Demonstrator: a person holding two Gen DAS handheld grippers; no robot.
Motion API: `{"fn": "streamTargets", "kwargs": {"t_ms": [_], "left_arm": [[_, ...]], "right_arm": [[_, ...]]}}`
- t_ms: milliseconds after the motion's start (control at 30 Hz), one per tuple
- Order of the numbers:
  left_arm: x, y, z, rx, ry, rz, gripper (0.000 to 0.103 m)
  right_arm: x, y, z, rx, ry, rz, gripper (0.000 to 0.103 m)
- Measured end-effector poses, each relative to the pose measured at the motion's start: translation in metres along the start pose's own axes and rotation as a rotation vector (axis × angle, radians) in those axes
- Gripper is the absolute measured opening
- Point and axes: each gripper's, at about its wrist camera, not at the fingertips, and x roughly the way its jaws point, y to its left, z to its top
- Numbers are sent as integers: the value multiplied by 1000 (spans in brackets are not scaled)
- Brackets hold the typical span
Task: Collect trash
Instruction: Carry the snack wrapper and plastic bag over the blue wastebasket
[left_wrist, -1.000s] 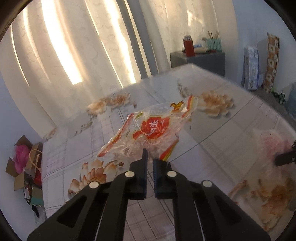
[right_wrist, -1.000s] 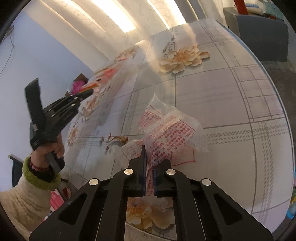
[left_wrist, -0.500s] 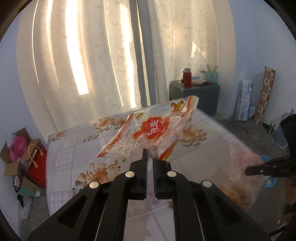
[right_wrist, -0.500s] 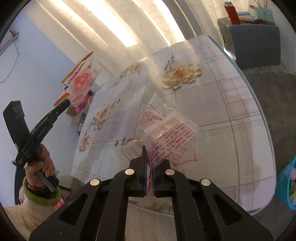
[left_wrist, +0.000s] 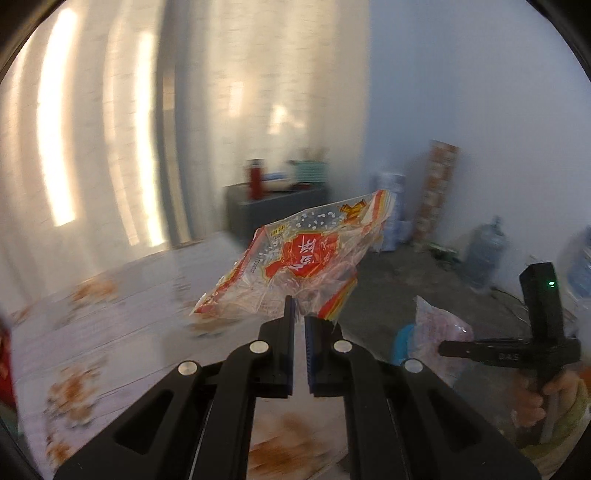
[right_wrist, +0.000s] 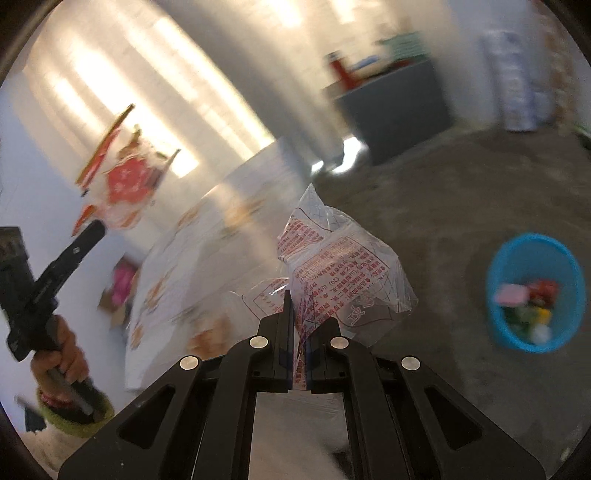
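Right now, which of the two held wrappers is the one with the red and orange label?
The left gripper's wrapper; the right gripper's bag is clear with small red print.

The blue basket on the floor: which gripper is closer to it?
Right. The right gripper, holding a clear wrapper, is off the table beside the blue basket; the left gripper is farther, over the table.

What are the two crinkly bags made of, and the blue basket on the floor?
The red and orange bag looks like thin, glossy plastic film: clear patches show the room behind, and it creases sharply. The clear bag with red writing seems the same, see-through and wrinkled. The blue basket looks like smooth, stiff moulded plastic, though blur leaves that uncertain.
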Motion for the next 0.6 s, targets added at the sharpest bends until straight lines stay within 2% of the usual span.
{"fn": "streamTargets", "kwargs": {"t_ms": [100, 200, 300, 367, 467, 600], "left_arm": [[28, -54, 15, 50, 17, -95, 5], [66, -109, 27, 74, 67, -201, 5], [112, -161, 28, 84, 146, -286, 5], [149, -192, 18, 75, 219, -327, 5], [208, -225, -5, 15, 353, -363, 5], [283, -271, -51, 5, 506, -358, 5]], "right_arm": [[-29, -55, -2, 97, -61, -97, 3], [-54, -110, -11, 189, -111, -204, 3], [-66, -156, -21, 284, -132, -265, 3], [-65, -190, -29, 359, -132, -297, 3], [-52, -231, -35, 448, -110, -302, 3], [-19, -270, -39, 517, -50, -307, 3]]}}
